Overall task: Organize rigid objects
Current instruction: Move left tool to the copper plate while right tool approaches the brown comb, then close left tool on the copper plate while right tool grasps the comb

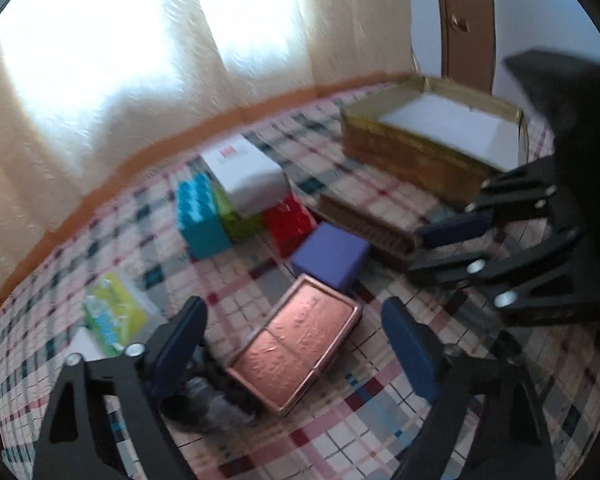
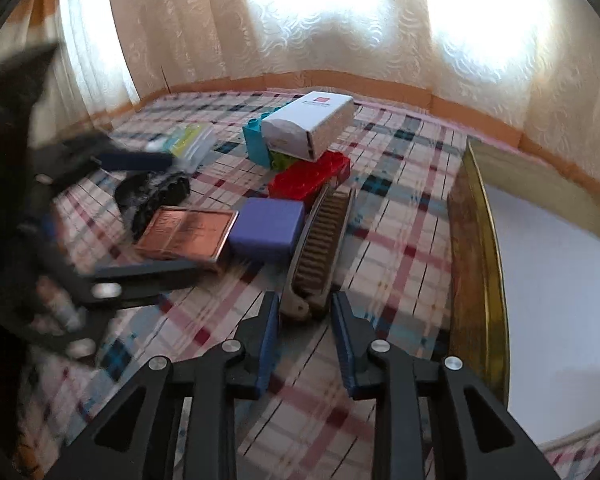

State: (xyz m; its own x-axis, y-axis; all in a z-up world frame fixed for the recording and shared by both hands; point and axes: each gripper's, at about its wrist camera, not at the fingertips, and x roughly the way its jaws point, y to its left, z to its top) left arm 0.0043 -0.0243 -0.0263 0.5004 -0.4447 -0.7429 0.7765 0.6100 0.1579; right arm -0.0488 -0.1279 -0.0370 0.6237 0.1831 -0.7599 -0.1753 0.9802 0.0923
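Red (image 2: 310, 178), blue (image 1: 198, 216), green (image 1: 240, 220) blocks: 1 ea; 2 grippers open.

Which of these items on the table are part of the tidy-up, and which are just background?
Job:
rose-gold flat tin
purple rectangular box
brown toothed comb
red plastic brick
gold open storage box

Background:
plaid tablecloth
cream curtain

Bare checked cloth (image 2: 400, 240) between brown comb (image 2: 320, 240) and gold box (image 2: 476, 280); purple block (image 2: 268, 226), copper case (image 2: 188, 236) crowding the comb's other side.
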